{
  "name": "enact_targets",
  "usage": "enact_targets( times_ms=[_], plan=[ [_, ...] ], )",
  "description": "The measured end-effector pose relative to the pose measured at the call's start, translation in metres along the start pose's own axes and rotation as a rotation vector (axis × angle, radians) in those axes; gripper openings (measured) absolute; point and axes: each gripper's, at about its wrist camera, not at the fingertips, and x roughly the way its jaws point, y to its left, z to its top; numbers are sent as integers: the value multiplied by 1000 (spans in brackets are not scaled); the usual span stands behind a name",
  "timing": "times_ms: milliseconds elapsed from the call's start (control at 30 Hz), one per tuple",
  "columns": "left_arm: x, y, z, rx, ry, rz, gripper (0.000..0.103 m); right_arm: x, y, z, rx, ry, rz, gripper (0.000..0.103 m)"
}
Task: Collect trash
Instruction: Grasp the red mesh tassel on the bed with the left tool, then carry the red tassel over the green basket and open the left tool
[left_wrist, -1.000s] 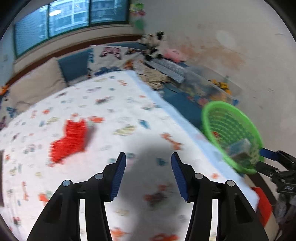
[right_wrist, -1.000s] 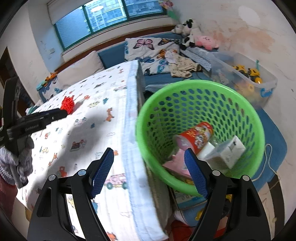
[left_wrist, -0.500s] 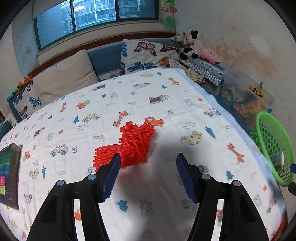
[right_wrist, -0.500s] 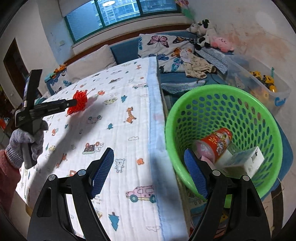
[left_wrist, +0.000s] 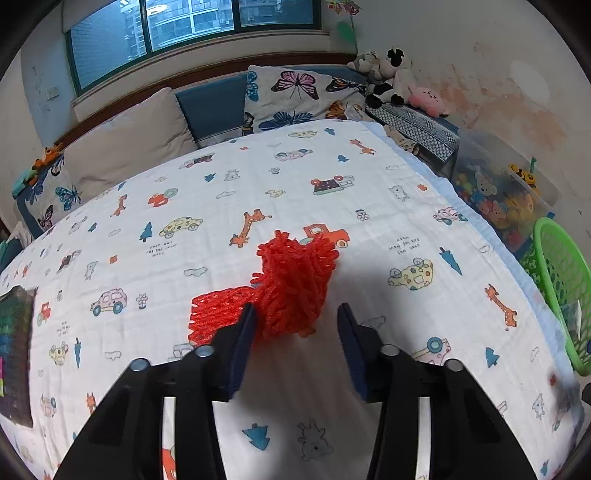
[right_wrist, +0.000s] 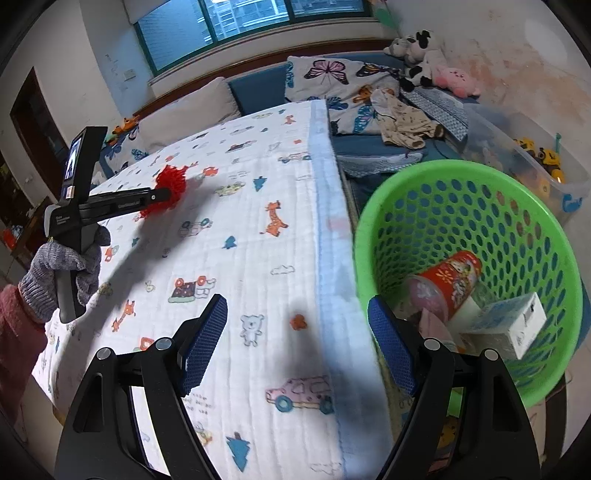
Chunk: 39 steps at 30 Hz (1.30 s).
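A crumpled red foam net (left_wrist: 291, 280) lies mid-table on the cartoon-print cloth (left_wrist: 369, 229). My left gripper (left_wrist: 296, 308) is lowered over its near end and its jaws are closing. The net sits between them, the left pad overlaps it, and the right pad stands a little clear. In the right wrist view the left gripper (right_wrist: 162, 194) meets the red net (right_wrist: 170, 180) from the side. My right gripper (right_wrist: 297, 301) is open and holds nothing above the table's right edge. Beside it is the green basket (right_wrist: 360, 236), which holds a red cup (right_wrist: 452, 280) and a white box (right_wrist: 511, 328).
The green basket (left_wrist: 554, 266) stands off the table's right edge. A clear bin of toys (left_wrist: 498, 195) and plush toys (left_wrist: 388, 74) line the wall, with pillows (left_wrist: 295, 96) behind the table. A dark flat object (left_wrist: 14, 350) lies at the left edge. A gloved hand (right_wrist: 62, 266) holds the left gripper.
The left gripper has swung from the basket side to the red net, come down over it, and its jaws have narrowed. The right gripper has drifted left over the table edge.
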Motion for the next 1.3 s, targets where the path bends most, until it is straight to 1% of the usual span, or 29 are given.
enact_targets(
  times_ms=[67,100,233,267,333,400,467,633,700,767,867,933,1000,1067,1133,1200,1233,1300],
  plan=[
    [1,2,1,1,-1,-2,35,4,6,3,-11,1,12,79],
    [1,2,2,3,-3,-1,30,5,10,4,-18,0,13,79],
    [2,7,3,7,4,-21,30,12,21,9,-42,1,23,79],
    [2,8,3,7,4,-22,31,15,25,11,-47,4,27,79],
    [2,9,4,13,-1,-20,37,20,30,14,-52,8,40,79],
    [0,8,5,21,-9,-26,45,26,37,18,-64,11,50,79],
    [-1,8,6,33,-16,-34,50,34,47,24,-87,14,63,79],
    [2,11,10,43,-17,-35,52,53,71,39,-141,24,83,76],
    [2,15,11,30,-21,-49,58,59,78,43,-155,28,91,76],
    [-2,21,12,9,-29,-78,60,66,85,46,-168,31,92,75],
    [0,21,13,37,-26,-63,61,76,90,49,-169,42,100,75],
    [4,21,13,56,-15,-71,61,81,93,50,-169,47,103,75],
    [9,19,12,75,2,-100,63,83,95,50,-168,52,105,75],
    [14,17,10,88,6,-93,63,86,96,50,-172,57,105,74],
    [15,15,9,88,2,-107,52,87,96,50,-172,61,107,71],
    [13,13,8,89,-7,-119,38,87,96,50,-170,63,108,69],
    [11,11,8,89,-13,-119,35,87,95,49,-168,62,109,68],
    [6,10,8,86,-20,-124,25,85,94,48,-164,60,111,65]
  ],
)
